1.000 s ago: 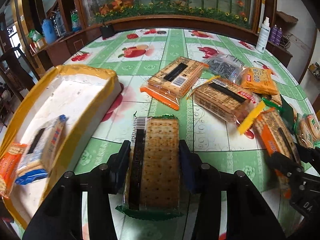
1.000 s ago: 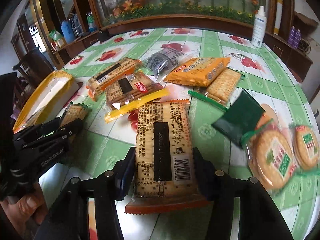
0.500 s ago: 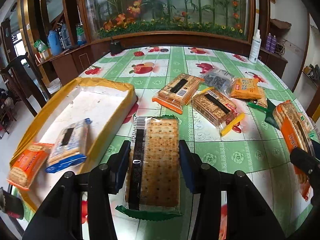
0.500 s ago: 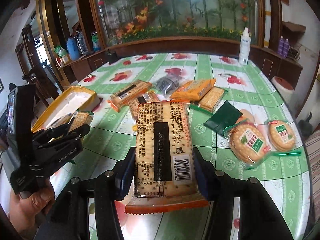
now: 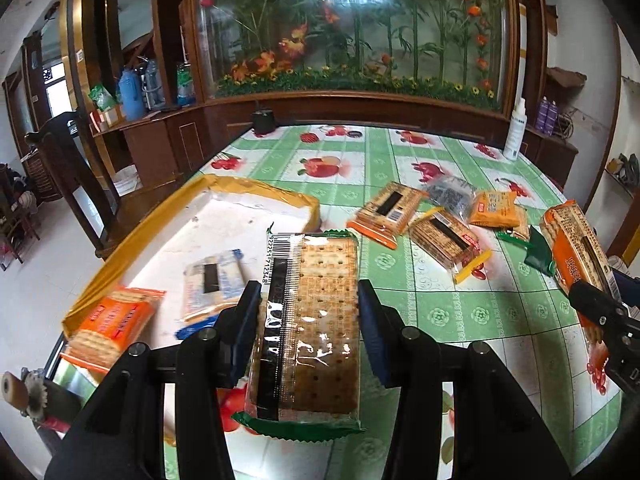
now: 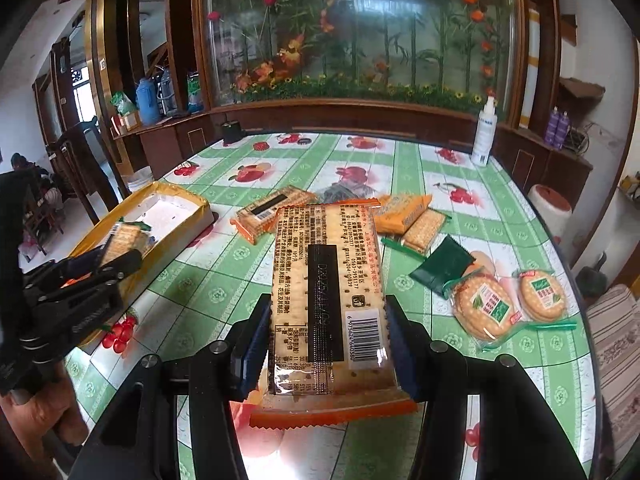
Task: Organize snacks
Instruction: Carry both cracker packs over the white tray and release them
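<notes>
My left gripper [image 5: 306,320] is shut on a green-edged cracker pack [image 5: 308,320] and holds it in the air over the near right edge of the yellow-rimmed box [image 5: 256,188]. The box holds an orange pack [image 5: 110,328] and a blue-and-white pack [image 5: 212,284]. My right gripper [image 6: 326,336] is shut on an orange-edged cracker pack [image 6: 326,288], raised above the table. In the right wrist view the left gripper [image 6: 80,280] hangs over the box [image 6: 176,200]. In the left wrist view the right gripper's pack [image 5: 576,248] shows at the right.
Several loose snack packs lie on the green fruit-print table [image 6: 440,184]: cracker packs [image 6: 272,212], an orange pack [image 6: 404,208], a dark green wrapper [image 6: 440,268], round cracker packs [image 6: 488,312]. A spray bottle [image 6: 484,132] stands at the back. A chair [image 5: 84,184] stands beside the box.
Both grippers have risen with their packs. My left gripper has also moved left, so its pack now hangs over the box edge.
</notes>
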Action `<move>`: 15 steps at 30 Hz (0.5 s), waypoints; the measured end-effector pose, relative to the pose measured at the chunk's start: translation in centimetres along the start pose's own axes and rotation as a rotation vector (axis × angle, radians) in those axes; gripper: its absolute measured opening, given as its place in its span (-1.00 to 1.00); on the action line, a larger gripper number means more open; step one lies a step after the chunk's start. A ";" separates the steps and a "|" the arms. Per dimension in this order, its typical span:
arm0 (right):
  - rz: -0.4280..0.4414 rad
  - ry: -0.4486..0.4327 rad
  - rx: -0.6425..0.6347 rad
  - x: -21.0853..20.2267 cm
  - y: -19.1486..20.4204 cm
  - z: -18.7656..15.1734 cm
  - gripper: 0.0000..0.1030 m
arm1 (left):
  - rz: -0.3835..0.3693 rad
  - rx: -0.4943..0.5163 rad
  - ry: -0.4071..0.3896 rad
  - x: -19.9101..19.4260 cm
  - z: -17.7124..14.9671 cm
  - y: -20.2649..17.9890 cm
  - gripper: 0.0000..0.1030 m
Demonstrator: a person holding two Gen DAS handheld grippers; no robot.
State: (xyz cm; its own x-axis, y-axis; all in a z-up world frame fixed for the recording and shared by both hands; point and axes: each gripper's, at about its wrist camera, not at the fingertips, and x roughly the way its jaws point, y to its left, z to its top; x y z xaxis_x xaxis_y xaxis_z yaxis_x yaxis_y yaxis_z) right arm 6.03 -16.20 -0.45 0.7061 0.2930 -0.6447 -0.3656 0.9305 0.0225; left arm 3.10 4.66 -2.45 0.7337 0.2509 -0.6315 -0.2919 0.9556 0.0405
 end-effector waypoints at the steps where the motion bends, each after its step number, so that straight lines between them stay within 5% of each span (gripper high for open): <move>1: 0.005 -0.002 -0.002 -0.1 0.2 0.1 0.07 | 0.000 -0.005 -0.004 -0.2 0.0 0.3 -0.12; 15: 0.052 -0.024 -0.083 0.4 4.8 2.0 0.07 | 0.055 -0.070 -0.041 -1.7 0.2 5.2 -0.12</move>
State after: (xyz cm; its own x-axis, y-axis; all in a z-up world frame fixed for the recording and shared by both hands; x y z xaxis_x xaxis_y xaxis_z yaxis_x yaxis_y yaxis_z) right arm 5.78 -11.15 0.99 0.6992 0.3463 -0.6254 -0.4499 0.8930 -0.0085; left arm 0.43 9.23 -1.01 0.7395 0.3102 -0.5975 -0.3735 0.9274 0.0193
